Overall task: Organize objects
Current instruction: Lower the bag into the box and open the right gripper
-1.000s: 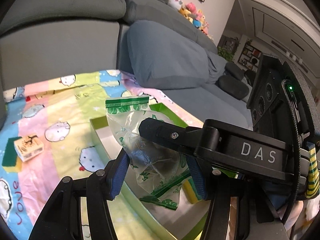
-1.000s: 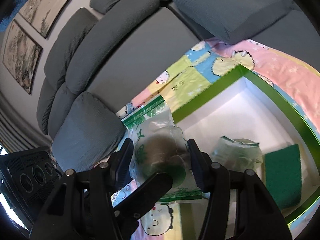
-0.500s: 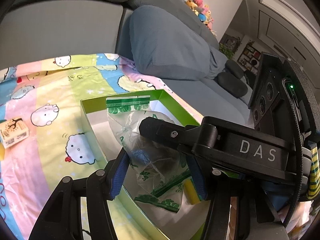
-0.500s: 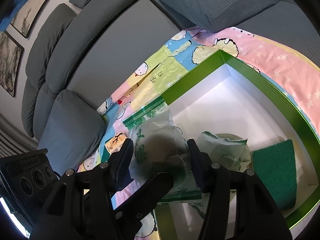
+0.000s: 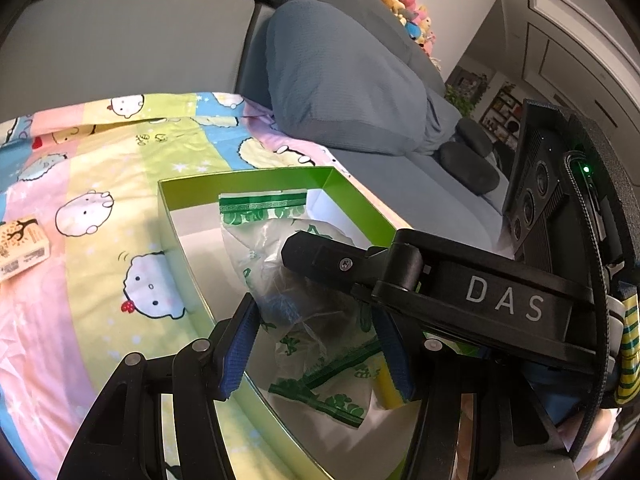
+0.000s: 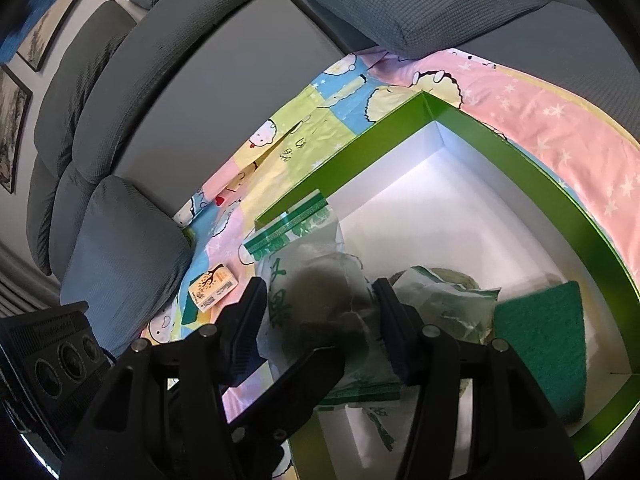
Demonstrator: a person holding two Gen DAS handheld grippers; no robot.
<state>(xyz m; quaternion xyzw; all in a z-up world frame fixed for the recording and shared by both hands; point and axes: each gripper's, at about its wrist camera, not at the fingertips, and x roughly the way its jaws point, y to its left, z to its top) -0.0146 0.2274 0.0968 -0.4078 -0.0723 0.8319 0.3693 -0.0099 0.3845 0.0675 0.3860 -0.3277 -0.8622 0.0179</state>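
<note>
White letters "DAS" stand on the black arm of the right gripper [image 5: 505,301], just right of the bag [image 5: 280,248]. Print on the bag and the small box [image 5: 18,244] is too small to read.

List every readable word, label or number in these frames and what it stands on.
"DAS": white letters on the right claw's black body, seen from the left wrist.
Plastic bag: green printed characters, too distorted to read.
Small box on the blanket: tree picture and label, too small to read.
Black device: embossed line, illegible.
</note>
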